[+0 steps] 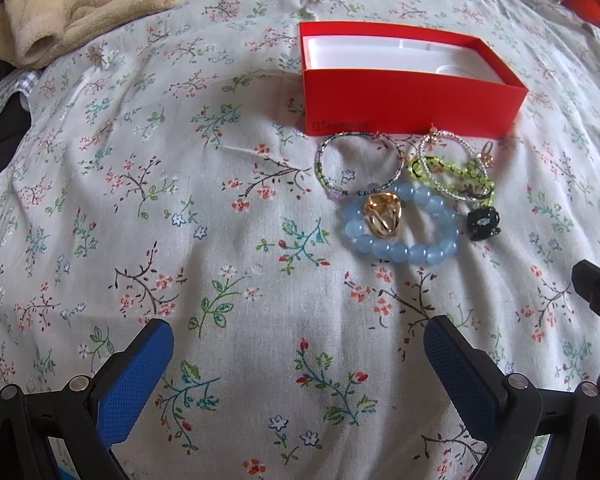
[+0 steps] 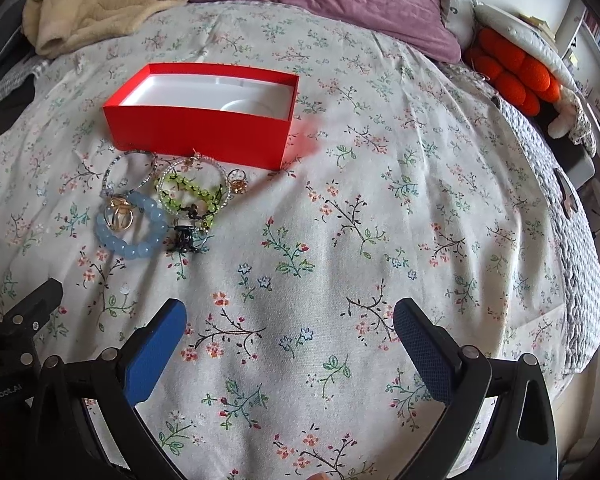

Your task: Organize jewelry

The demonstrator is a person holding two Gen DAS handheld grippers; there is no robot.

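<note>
From the left wrist, the left claw (image 1: pixel 298 356) gapes wide and empty at the bottom of the frame over the floral bed sheet (image 1: pixel 180 200). Right of centre, glossy round beads form the blue bracelet (image 1: pixel 400 226), ringing a gold twisted ring (image 1: pixel 382 214), just below the rigid red box (image 1: pixel 412 84).

From the right wrist, the right claw (image 2: pixel 290 326) is equally wide, holding nothing. The jewelry sits at centre left; a green beaded bracelet (image 2: pixel 186 194) tangles with wire hoops, so lifting the loose blue one first looks cleanest.
</note>
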